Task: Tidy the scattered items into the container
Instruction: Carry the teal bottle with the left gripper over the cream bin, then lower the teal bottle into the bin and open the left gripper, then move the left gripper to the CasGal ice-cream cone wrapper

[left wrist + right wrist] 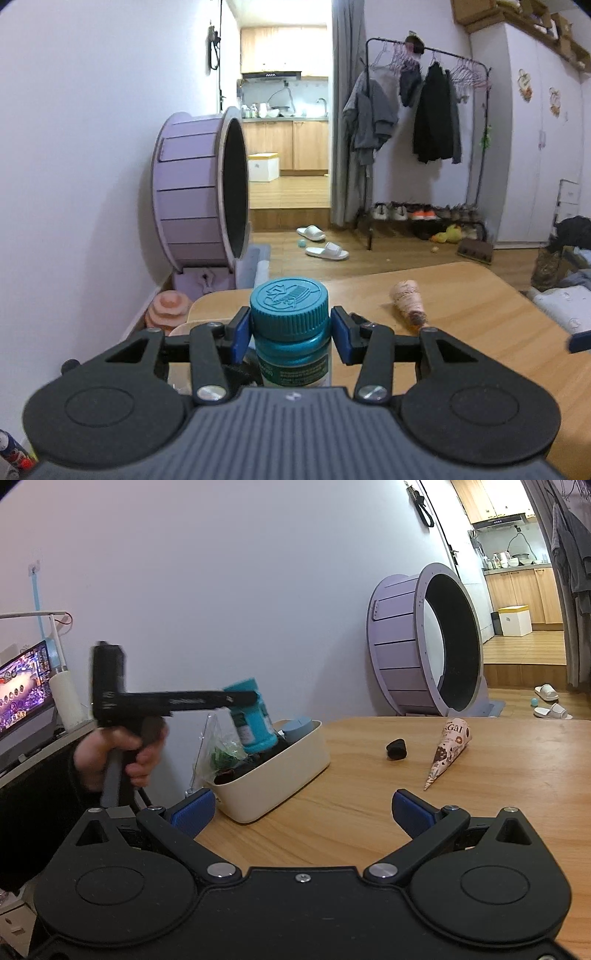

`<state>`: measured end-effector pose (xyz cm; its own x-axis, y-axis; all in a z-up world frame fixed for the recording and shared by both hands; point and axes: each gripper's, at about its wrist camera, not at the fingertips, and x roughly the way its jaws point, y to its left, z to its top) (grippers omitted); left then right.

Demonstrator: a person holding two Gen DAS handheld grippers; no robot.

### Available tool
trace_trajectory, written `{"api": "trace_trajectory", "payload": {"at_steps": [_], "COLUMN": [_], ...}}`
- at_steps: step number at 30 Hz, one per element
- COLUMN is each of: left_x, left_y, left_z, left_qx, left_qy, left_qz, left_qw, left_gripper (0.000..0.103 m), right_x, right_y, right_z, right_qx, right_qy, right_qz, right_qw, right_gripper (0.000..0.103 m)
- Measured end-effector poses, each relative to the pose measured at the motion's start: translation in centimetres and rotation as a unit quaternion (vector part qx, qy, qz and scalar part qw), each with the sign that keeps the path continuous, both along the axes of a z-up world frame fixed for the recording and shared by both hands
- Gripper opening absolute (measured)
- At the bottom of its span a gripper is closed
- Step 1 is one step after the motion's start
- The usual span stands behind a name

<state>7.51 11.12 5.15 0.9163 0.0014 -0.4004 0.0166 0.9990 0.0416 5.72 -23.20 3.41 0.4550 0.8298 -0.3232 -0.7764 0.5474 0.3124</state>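
Left gripper (290, 334) is clamped on a teal-capped bottle (290, 325), blue pads (240, 332) pressed against either side just under the cap, bottle upright between them. From the right wrist view the same bottle (253, 716) hangs in the air, tilted, above the near-left end of a cream bin (280, 786) on the wooden table (369, 830); a hand (122, 753) grips the left gripper's handle, picture there is motion-blurred. Bin already holds a clear bag with green stuff (225, 753), something dark, and a grey-blue item (299, 729) at the far end; can't make out more. Right gripper (303, 812) has its jaws wide apart, nothing between them, low over the table in front of the bin. On the table, outside the bin: a printed paper cone (448, 753) lying on its side, and a small black lump (397, 749) just left of it, between cone and bin. Purple wheel (424, 646) stands on the floor behind the table.
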Motion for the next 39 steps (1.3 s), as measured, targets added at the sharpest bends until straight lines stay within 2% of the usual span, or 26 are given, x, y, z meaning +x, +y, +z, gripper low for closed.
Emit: {"api": "trace_trajectory", "payload": {"at_steps": [2,9,15,18,22,26,30,34,39], "left_x": [0.9,0.8,0.5,0.1,-1.4,-2.9,-2.9,-0.9,3.0], "left_y": [0.1,0.8,0.5,0.1,-0.5,-3.0,-6.4,-9.6,-11.7], "left_z": [-0.4,-2.4,-3.4,-2.5,-1.0,-0.1,-0.8,-2.4,-4.6], "left_qx": [0.013,-0.002,0.02,0.027,0.028,0.02,0.002,-0.014,-0.046], "left_qy": [0.01,0.038,0.054,0.055,0.029,0.011,0.011,0.029,0.044], "left_qz": [0.003,-0.001,0.0,0.007,0.004,-0.027,-0.065,-0.085,-0.068], "left_qw": [0.9999,0.9993,0.9984,0.9981,0.9992,0.9994,0.9978,0.9959,0.9957], "left_gripper": [0.045,0.045,0.046,0.053,0.067,0.07,0.07,0.07,0.07], "right_x": [0.1,0.1,-0.1,0.0,0.2,0.3,0.7,1.2,1.7], "right_y": [0.3,0.4,0.7,0.7,0.5,0.0,-1.5,-3.6,-6.0], "right_z": [-0.1,-0.1,0.0,0.1,0.1,0.3,0.7,1.2,1.6], "right_qx": [-0.002,-0.005,-0.01,-0.007,-0.001,0.005,0.023,0.041,0.059], "right_qy": [0.0,0.0,-0.001,-0.002,-0.002,-0.006,-0.009,-0.011,-0.014], "right_qz": [-0.002,0.0,0.003,0.002,-0.002,-0.014,-0.04,-0.065,-0.098], "right_qw": [1.0,1.0,1.0,1.0,1.0,1.0,0.999,0.997,0.993], "right_gripper": [0.103,0.103,0.103,0.103,0.103,0.103,0.103,0.103,0.103]}}
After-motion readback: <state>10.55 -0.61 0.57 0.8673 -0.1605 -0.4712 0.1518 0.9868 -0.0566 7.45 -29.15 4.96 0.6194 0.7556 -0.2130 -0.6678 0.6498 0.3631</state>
